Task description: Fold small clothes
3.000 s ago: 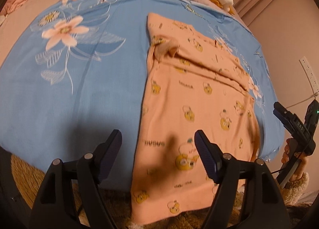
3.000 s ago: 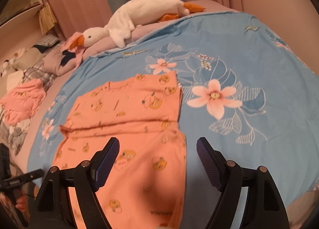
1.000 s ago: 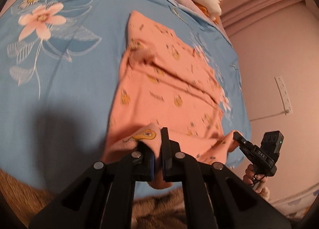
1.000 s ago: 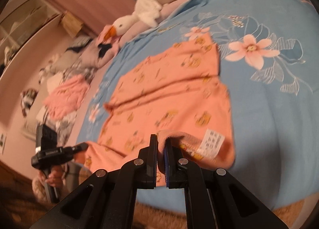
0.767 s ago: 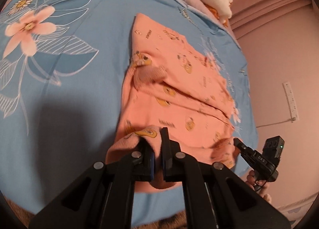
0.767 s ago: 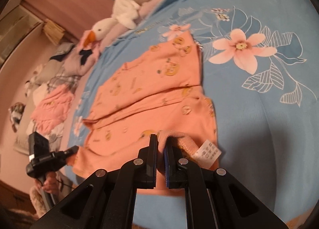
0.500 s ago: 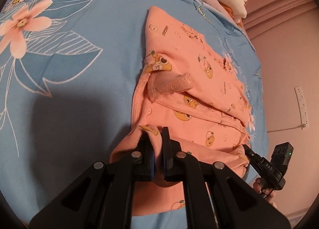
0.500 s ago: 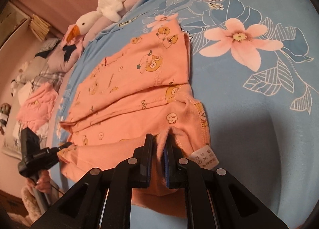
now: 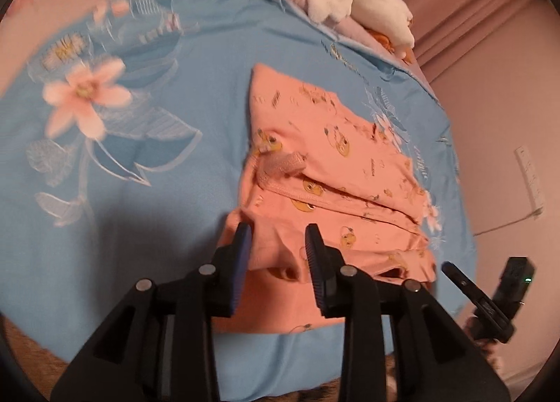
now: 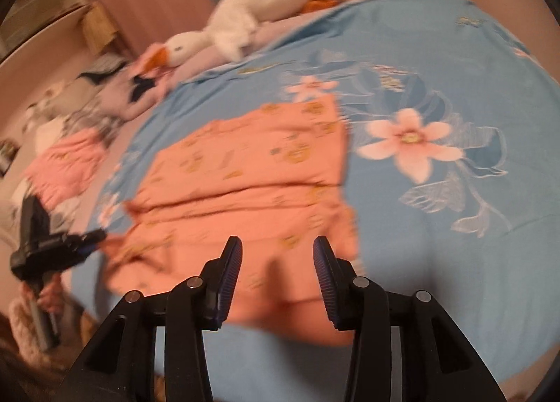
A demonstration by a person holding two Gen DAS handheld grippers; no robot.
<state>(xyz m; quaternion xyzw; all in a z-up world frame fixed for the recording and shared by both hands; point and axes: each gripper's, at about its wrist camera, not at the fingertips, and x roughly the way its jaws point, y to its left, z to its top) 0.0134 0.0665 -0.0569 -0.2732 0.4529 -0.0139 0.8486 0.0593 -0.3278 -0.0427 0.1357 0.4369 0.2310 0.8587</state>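
Across the blue flowered bedsheet (image 9: pixel 147 227), my left gripper (image 9: pixel 278 251) and right gripper (image 10: pixel 276 262) have just been opening, releasing the orange cartoon-print cotton garment (image 9: pixel 332 171), whose near hem now lies folded over.

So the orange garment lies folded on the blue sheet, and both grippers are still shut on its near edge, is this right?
Not quite. The orange garment does lie folded on the blue sheet, but neither gripper grips it. The left gripper and the right gripper have just been opening; their jaws stand apart with the cloth loose below. Each wrist view shows its own gripper.
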